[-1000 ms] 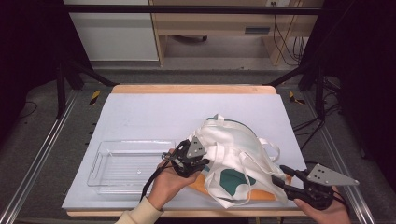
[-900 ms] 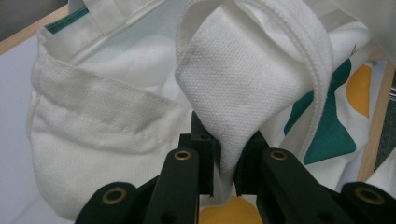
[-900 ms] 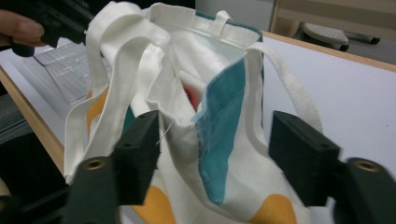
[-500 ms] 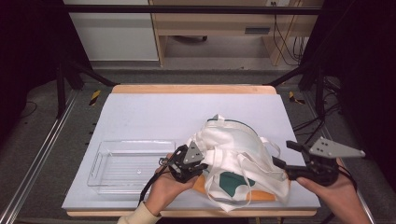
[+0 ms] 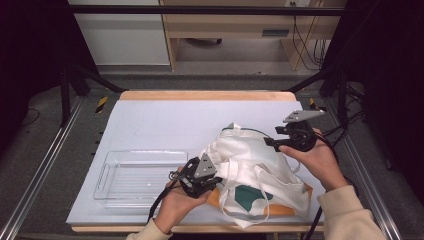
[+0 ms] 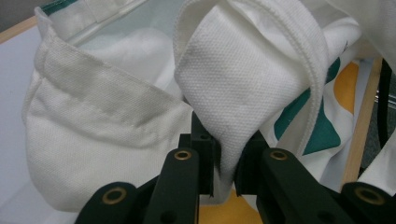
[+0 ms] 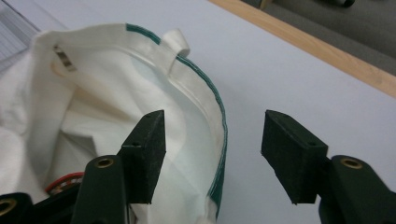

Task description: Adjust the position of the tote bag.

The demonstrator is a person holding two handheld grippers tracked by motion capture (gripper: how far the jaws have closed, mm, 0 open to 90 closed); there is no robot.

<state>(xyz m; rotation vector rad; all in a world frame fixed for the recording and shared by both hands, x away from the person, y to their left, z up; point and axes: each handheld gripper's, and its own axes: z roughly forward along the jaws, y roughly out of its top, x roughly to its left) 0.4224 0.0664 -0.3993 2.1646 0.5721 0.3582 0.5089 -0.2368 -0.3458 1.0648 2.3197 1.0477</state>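
No brand name or readable writing showed on anything; the one candidate was a small striped tag (image 7: 63, 57) sewn inside the rim of the bag, too small to read.

The white cloth bag (image 5: 260, 170) lay crumpled on the near right part of the pale table (image 5: 165, 120), to the right of the clear plastic tray (image 5: 137, 177). Its printed side carried green and orange patches (image 5: 250, 194) on the part nearest the table's front edge. The bag's long axis ran roughly from its open mouth, which faced away from the person toward the far right, down to the printed end at the front edge. In the right gripper view the mouth stood open, its rim trimmed in green (image 7: 215, 107) with a small white loop (image 7: 177, 44) sewn at the top. Something red and ring-shaped (image 7: 63, 183) showed at the bottom left of that view, too little of it to identify.

The left gripper (image 5: 200, 175), held just right of the tray at the bag's left edge, had its jaws closed on a fold of the bag's white cloth (image 6: 233, 112), which rose pinched between them in the left gripper view.

The right gripper (image 5: 295, 136) was held at the bag's far right side, near the mouth. Its jaws stood wide apart and gripped nothing; in its own view one jaw sat over the inside of the bag and the other over the bare table, with the green-trimmed rim between them.
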